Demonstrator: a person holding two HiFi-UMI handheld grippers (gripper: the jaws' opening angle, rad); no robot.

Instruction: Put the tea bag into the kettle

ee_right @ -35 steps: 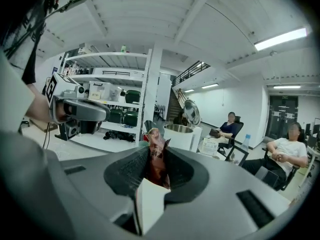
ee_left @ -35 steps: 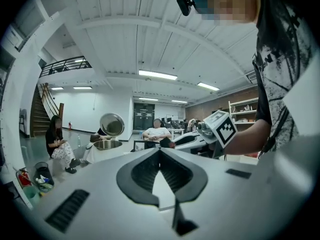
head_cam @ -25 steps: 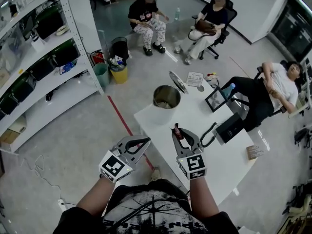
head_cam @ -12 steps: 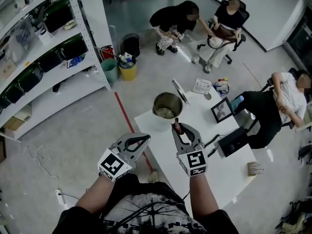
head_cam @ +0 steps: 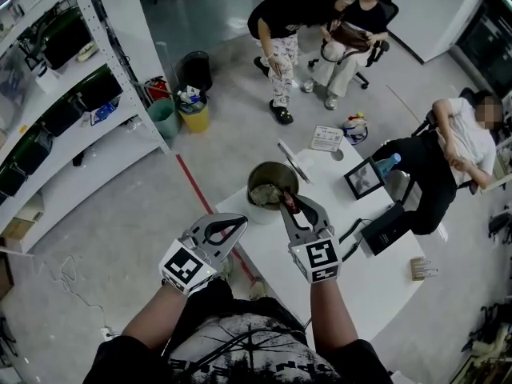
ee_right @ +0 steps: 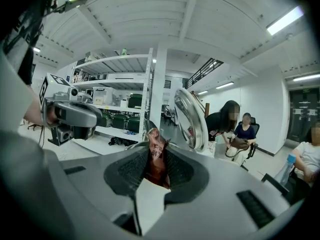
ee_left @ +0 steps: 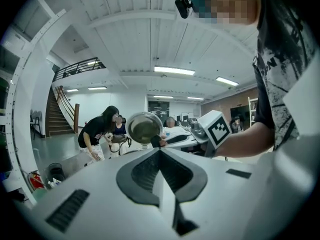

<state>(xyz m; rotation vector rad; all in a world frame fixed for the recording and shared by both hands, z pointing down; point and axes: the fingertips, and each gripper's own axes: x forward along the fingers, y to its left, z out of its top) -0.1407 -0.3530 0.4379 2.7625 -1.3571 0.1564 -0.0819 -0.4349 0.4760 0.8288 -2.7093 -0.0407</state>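
The steel kettle [head_cam: 264,175] stands open at the white table's [head_cam: 376,274] far left corner, its round lid [head_cam: 293,161] tipped up beside it. My right gripper [head_cam: 288,206] is shut on a reddish-brown tea bag [head_cam: 290,201], whose end reaches the kettle's near rim. In the right gripper view the tea bag [ee_right: 156,154] sticks up between the jaws of the right gripper [ee_right: 154,140], with the lid [ee_right: 190,118] just beyond. My left gripper [head_cam: 242,220] hovers shut and empty off the table's left edge. In its own view the left gripper [ee_left: 160,151] points at the lid [ee_left: 144,127].
A picture frame [head_cam: 362,178], a black box [head_cam: 387,218] with a cable and a blue bottle [head_cam: 390,163] sit further right on the table. Shelving [head_cam: 64,94] and bins [head_cam: 194,117] stand on the left. People [head_cam: 292,14] are behind the table, another person [head_cam: 460,130] to the right.
Both grippers have moved forward towards the kettle, and the tea bag now reaches its rim. A person in black at the back has stood up and stepped closer.
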